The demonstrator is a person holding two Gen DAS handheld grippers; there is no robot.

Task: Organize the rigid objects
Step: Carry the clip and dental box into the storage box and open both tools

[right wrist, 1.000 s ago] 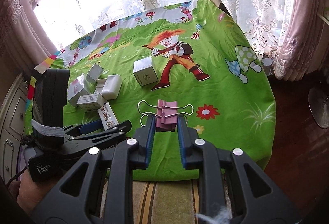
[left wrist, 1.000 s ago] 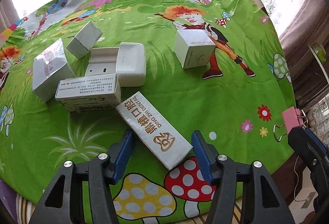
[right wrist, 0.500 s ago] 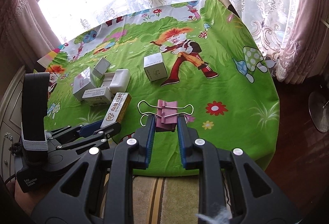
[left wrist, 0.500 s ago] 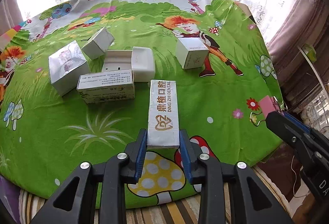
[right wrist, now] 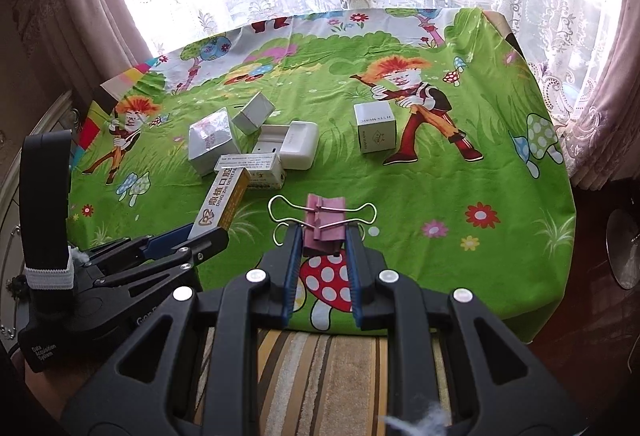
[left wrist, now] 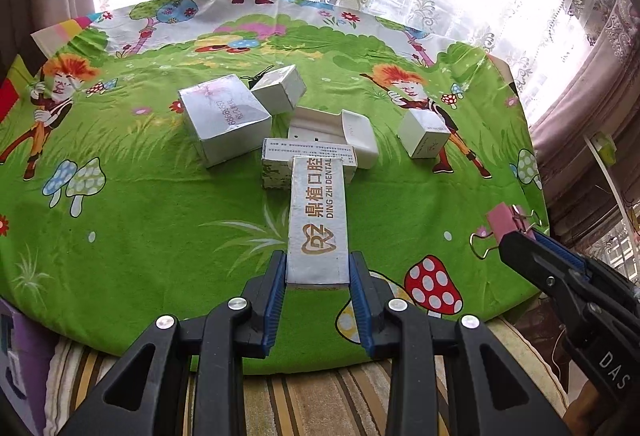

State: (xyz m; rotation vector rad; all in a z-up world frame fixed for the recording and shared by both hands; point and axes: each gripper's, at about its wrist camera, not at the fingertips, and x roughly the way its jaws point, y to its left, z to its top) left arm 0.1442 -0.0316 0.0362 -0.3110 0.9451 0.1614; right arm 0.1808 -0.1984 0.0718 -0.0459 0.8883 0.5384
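Up off the desk (left wrist: 120, 276) comes the long dental box (left wrist: 318, 220), which a second ago lay slanted on the green cloth between wide-open jaws; now the left gripper (left wrist: 318, 292) is clenched on its near end and it sticks out lengthwise, its far end over the printed carton (left wrist: 276, 166) at the edge of the white box cluster. Looks like the carry has begun, placement yet to come. Smaller still: the right gripper (right wrist: 320, 256) holds the pink binder clip (right wrist: 324, 222) clamped tight, clear of the cloth.

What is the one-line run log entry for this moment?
left tongs: shut on dental box | right tongs: shut on pink binder clip
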